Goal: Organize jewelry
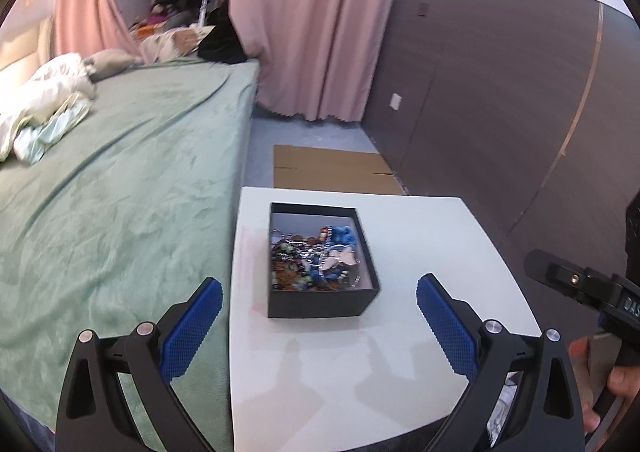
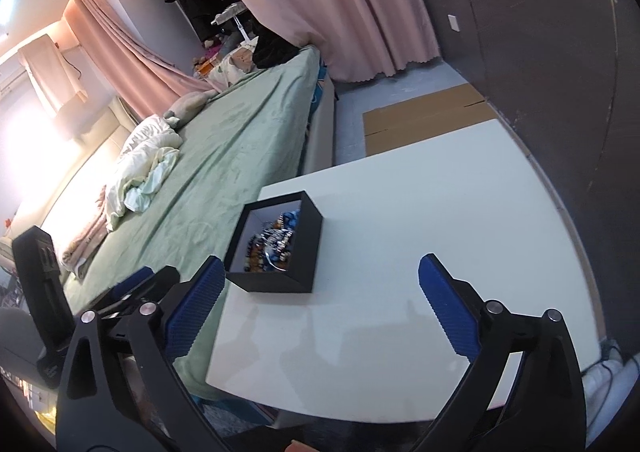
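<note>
A black open box (image 1: 320, 302) stands on a small white table (image 1: 440, 252), filled with a tangle of jewelry (image 1: 316, 262): beads, blue pieces, silver chains. My left gripper (image 1: 319, 284) hovers just short of the box, open, blue pads wide apart with nothing between them. In the right wrist view the same box (image 2: 296, 252) sits at the table's left side with the jewelry (image 2: 274, 240) showing inside. My right gripper (image 2: 322, 264) is open too, its left pad close by the box's near corner. The right gripper's body (image 1: 592, 288), held by a hand, shows at the left view's right edge.
A bed with a green blanket (image 1: 120, 192) runs along the table's left side, with crumpled bedding (image 1: 44, 108) on it. Pink curtains (image 1: 312, 20), a dark wall panel (image 1: 500, 100) and flat cardboard (image 1: 332, 168) on the floor lie beyond the table.
</note>
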Available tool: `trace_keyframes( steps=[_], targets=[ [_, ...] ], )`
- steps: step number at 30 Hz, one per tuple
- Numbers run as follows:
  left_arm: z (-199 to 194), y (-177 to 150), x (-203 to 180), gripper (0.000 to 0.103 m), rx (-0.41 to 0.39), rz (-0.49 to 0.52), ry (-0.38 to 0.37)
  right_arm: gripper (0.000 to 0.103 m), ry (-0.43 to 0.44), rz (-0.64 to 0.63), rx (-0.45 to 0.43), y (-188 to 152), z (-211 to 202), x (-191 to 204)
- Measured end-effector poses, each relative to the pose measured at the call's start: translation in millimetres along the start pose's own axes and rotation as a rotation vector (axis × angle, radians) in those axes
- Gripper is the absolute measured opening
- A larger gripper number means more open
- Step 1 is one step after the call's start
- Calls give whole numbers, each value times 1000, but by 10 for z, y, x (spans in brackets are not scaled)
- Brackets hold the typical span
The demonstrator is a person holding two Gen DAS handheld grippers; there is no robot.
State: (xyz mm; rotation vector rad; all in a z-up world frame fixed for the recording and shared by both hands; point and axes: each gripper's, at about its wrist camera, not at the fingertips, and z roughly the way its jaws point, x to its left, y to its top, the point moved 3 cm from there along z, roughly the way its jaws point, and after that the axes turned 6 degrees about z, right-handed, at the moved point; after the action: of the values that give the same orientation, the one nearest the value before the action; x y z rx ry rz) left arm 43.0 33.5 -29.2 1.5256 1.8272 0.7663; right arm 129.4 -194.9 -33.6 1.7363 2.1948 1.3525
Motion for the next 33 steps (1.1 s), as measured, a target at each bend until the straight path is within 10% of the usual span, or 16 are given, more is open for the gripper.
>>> trace_keyframes(
  steps=[33],
  targets=[
    [-355,60,-80,94,-74,99,-4,98,-6,-58,-30,31,-388,-262]
  ],
)
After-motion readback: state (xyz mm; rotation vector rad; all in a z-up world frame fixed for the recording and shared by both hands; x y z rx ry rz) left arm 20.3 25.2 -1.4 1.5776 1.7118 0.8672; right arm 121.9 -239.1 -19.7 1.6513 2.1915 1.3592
